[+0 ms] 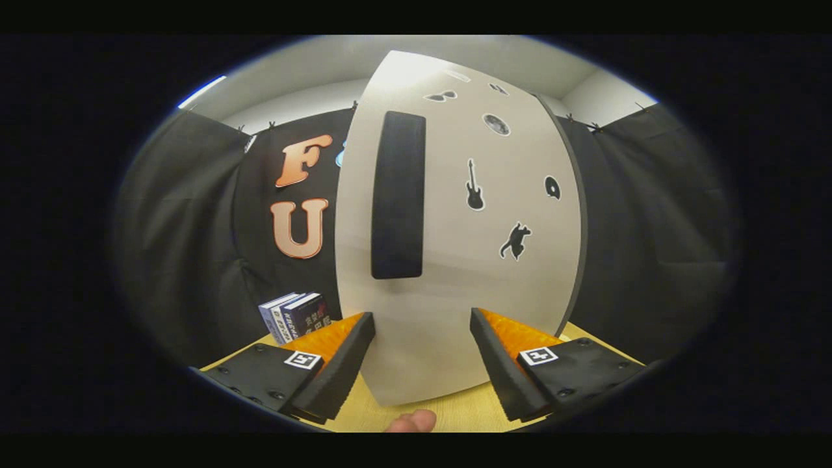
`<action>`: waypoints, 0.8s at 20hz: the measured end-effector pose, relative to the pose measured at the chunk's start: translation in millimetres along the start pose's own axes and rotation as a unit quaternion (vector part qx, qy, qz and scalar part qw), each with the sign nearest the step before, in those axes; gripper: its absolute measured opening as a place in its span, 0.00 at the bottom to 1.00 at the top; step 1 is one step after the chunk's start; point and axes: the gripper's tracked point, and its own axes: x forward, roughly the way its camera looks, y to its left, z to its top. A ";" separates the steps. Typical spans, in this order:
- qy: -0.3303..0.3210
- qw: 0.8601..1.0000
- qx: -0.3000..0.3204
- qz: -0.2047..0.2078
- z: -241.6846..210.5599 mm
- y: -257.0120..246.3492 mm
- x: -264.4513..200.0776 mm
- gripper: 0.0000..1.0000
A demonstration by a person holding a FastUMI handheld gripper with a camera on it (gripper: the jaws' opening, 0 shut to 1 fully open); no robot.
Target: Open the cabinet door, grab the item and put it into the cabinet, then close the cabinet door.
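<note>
The gripper (422, 331) carries two wedge-shaped fingers (341, 374) with ridged inner faces. Each flat, screw-studded mount bears a square black-and-white marker (303, 359). A bare fingertip (411, 422) shows at lower centre.

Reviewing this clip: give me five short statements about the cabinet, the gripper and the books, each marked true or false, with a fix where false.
1. The cabinet door is closed. True.
2. The gripper is shut on the black handle. False: its fingers are spread apart with nothing between them, and the handle sits above and beyond them on the door.
3. A few books stand on the wooden table to the left of the cabinet. True.
4. The door is plain, with no decoration. False: it carries stickers, among them a guitar sticker and a cat sticker.
5. The handle runs horizontally across the door. False: it is a vertical bar near the door's left edge.
</note>
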 end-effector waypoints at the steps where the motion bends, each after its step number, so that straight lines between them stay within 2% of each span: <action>1: 0.002 1.000 0.000 -0.002 -1.8 -1.1 7.1 0.95; 16: -0.009 0.999 0.013 -0.033 -5.4 10.4 72.7 0.95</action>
